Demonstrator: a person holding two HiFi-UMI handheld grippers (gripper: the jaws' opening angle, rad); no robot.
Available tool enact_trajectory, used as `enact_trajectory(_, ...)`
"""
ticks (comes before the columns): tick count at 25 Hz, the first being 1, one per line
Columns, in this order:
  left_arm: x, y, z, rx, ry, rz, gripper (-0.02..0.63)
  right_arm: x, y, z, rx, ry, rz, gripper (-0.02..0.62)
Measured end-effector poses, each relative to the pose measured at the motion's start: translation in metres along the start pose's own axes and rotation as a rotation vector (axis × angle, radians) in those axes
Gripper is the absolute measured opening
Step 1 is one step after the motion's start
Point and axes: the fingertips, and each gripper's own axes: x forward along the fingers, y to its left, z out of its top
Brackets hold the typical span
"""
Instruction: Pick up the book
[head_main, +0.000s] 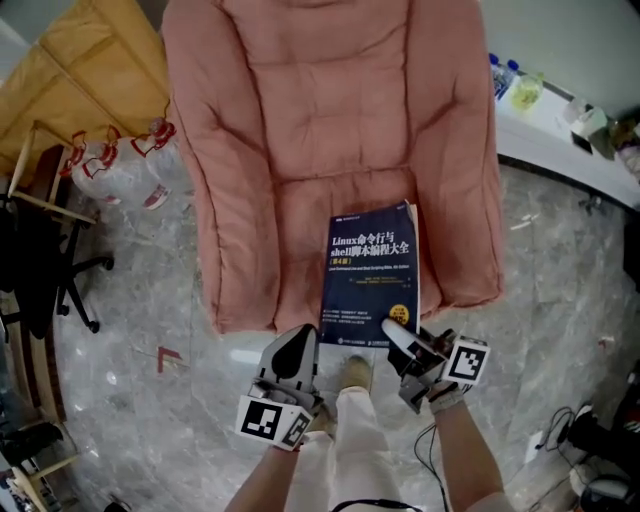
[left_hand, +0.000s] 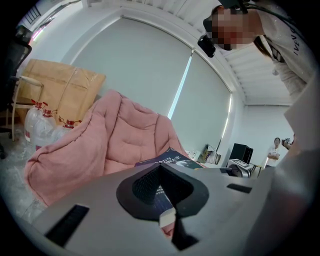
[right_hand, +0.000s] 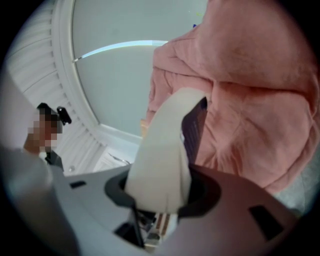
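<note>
- While both grippers grip its near edge, the book lies cover-up over the front of the pink chair's seat.
- Left gripper: jaws closed on the book's near left corner, with the dark cover and white page edge pinched between them.
- Right gripper: jaws set wide but pressing on the thick page block at the near right corner.
- Water bottles stand on the floor left of the chair.

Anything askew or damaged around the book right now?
Nothing stands out. The book is square to the pink chair, cover intact, its near edge overhanging the seat front, with the left gripper and right gripper clamped on its near corners.
</note>
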Motion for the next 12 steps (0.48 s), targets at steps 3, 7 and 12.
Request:
enact_trajectory(3,0.001,0.0,0.01,0.008,-0.01,0.004,0.017,0.001,0.011,0.003,-0.011,0.007,0.012,0.186)
enact_trajectory(7,-0.001,0.002,0.024,0.003,-0.028,0.019,0.017,0.001,0.024,0.006,-0.006,0.005,0.029,0.186)
enact_trajectory(12,-0.005,-0.001,0.034,0.005,-0.026,0.013,0.017,0.002,0.04,0.01,-0.015,0.0,0.045,0.186)
